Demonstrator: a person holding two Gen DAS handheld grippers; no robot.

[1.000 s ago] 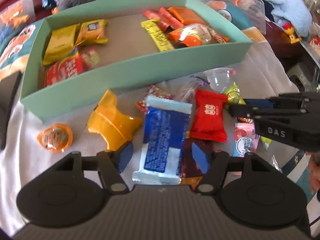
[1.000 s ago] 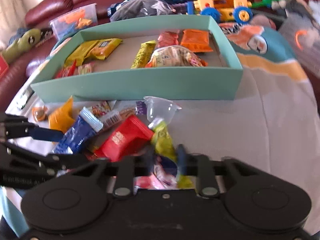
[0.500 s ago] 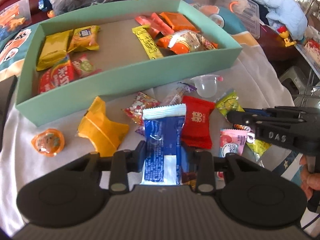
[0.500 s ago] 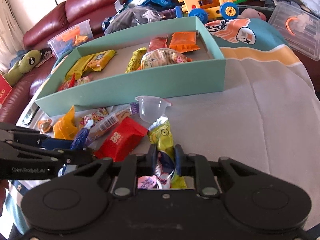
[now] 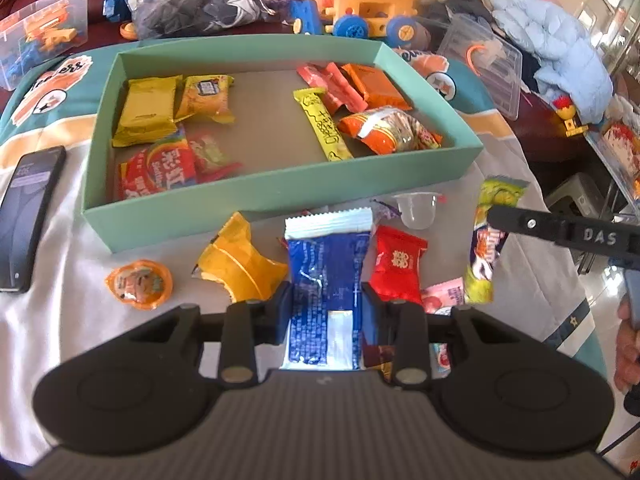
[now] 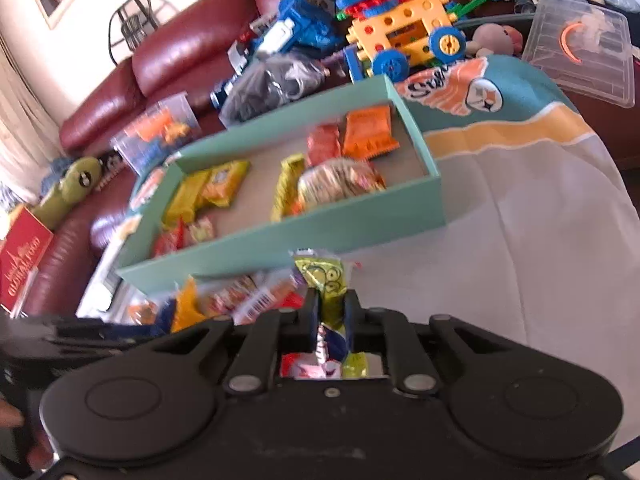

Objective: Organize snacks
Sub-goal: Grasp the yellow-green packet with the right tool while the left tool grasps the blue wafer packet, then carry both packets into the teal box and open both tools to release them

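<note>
A teal box [image 5: 280,200] holds several snacks, yellow ones at its left and orange ones at its right. My left gripper [image 5: 326,300] is shut on a blue and white packet [image 5: 326,256], which is raised in front of the box. My right gripper [image 6: 332,304] is squeezing closed on a yellow-green packet [image 6: 324,276], with its pads pressing on the wrapper. In the left wrist view that packet [image 5: 486,264] hangs lengthwise from the right gripper [image 5: 494,218], clear of the cloth. The teal box [image 6: 340,228] lies just beyond it.
Loose on the white cloth are a yellow-orange packet [image 5: 240,264], a round orange jelly cup [image 5: 139,282], a red packet [image 5: 396,264], a pink packet [image 5: 444,296] and a clear cup [image 5: 418,210]. A phone [image 5: 28,216] lies at the left. Toys [image 5: 360,12] crowd behind the box.
My left gripper closed on the blue packet and lifted it. The right gripper tightened on the yellow-green packet, rose and rolled, taking it off the cloth.
</note>
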